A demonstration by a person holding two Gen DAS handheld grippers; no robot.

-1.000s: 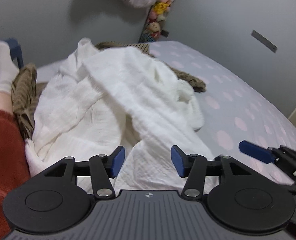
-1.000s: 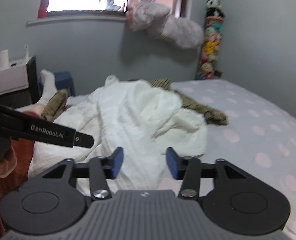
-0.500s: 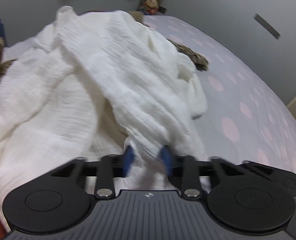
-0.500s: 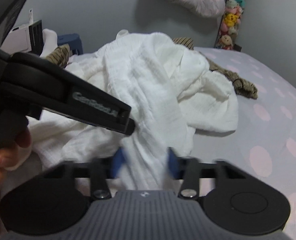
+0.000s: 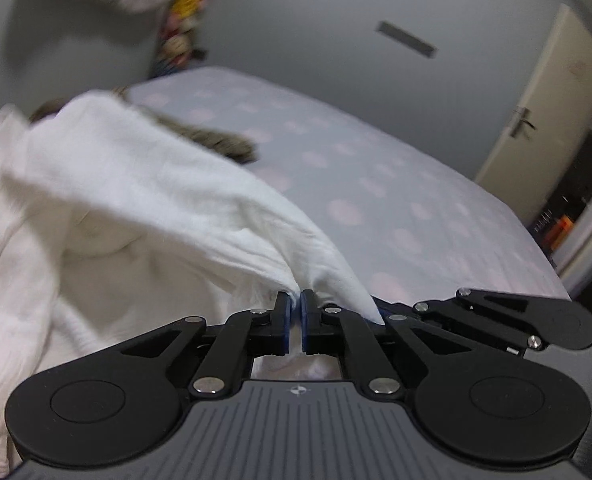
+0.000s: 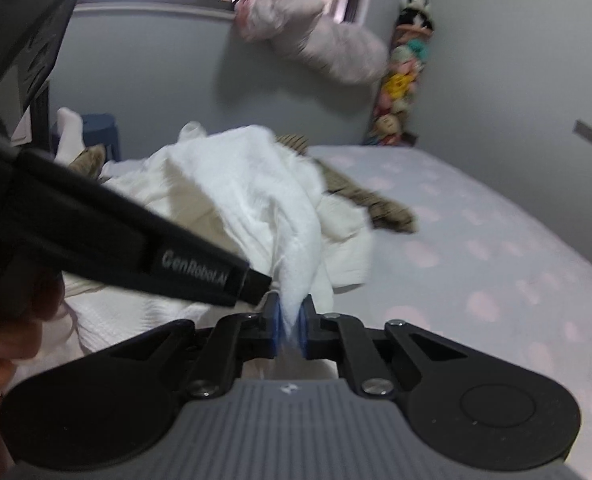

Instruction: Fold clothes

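A home bedroom is showing here. Ahead of the fingers, a lilac bedsheet with pale pink dots (image 5: 395,200) is covering a wide bed. Beyond the fingertips, a tall column of colourful stuffed toys (image 6: 401,72) is standing in the grey corner, while a cream door with a metal handle (image 5: 535,120) is sitting off to the right.

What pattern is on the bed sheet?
Pale lilac bed sheet with soft pink polka dots, clearest in the left wrist view.

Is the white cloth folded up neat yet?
No. The white cloth is bunched and rumpled on the bed, pinched by both tools.
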